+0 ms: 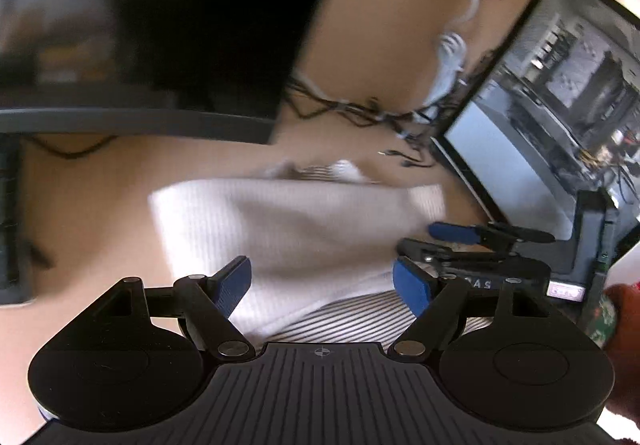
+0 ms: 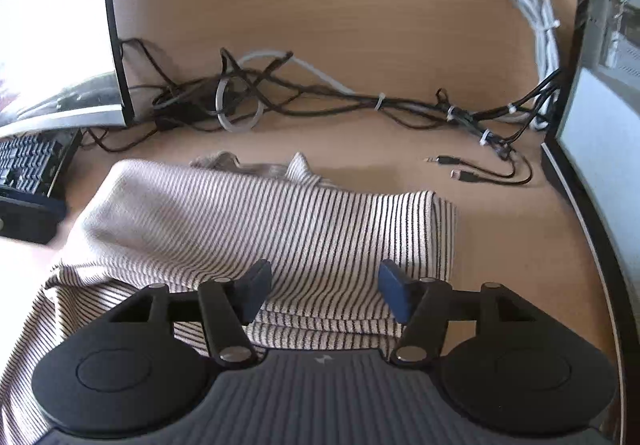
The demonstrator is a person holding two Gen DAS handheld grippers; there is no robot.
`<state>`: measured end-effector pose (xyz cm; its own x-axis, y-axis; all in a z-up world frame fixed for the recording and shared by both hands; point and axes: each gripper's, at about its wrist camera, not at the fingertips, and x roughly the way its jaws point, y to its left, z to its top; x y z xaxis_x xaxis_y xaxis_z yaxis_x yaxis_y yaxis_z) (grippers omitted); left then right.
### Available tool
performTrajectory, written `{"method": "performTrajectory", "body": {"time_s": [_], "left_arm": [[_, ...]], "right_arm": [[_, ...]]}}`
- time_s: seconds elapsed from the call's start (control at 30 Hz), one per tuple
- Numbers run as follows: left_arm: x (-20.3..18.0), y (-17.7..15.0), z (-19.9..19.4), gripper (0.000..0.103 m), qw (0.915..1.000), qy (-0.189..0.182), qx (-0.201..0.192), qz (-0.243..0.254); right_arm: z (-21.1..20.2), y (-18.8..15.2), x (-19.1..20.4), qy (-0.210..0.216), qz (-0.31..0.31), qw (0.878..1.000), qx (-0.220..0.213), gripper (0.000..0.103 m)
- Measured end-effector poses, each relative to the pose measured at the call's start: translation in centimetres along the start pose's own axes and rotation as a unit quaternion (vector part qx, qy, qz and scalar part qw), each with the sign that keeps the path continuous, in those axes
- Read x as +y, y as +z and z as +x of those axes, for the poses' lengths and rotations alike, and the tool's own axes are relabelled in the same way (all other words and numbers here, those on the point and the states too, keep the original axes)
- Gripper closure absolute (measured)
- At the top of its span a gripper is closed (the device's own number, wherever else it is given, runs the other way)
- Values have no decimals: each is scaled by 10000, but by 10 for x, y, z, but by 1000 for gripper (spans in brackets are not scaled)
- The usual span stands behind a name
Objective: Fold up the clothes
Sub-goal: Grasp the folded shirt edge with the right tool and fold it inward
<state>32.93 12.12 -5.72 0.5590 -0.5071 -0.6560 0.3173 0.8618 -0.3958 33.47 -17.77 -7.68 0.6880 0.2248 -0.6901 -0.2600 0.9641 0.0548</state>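
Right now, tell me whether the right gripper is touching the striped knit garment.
Cannot tell. In the right wrist view the right gripper has open jaws over the striped knit garment, but neither contact nor gap shows plainly.

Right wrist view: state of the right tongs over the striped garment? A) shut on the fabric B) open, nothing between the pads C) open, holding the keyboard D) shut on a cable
B: the right tongs stand wide apart, with the striped garment lying folded on the desk visible through the gap and no fabric pinched by either blue pad.
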Motion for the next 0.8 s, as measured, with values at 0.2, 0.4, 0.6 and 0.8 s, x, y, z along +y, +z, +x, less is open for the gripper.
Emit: {"method": "performTrajectory", "body": {"time_s": [0.2, 0.4, 0.6, 0.8], "left_arm": [[7, -18, 25, 23, 9982, 107, 434, 406], [13, -17, 12, 23, 9974, 135, 500, 505], [10, 0, 4, 20, 9998, 18, 167, 114], [19, 4, 33, 22, 9982, 479, 350, 59]], "right_arm": [[-8, -9, -2, -89, -284, 9995, 96, 48], [-13, -8, -9, -34, -408, 9990, 151, 49], [-26, 23, -24, -133, -134, 9996, -192, 57], [16, 32, -19, -227, -157, 9995, 144, 66]]}}
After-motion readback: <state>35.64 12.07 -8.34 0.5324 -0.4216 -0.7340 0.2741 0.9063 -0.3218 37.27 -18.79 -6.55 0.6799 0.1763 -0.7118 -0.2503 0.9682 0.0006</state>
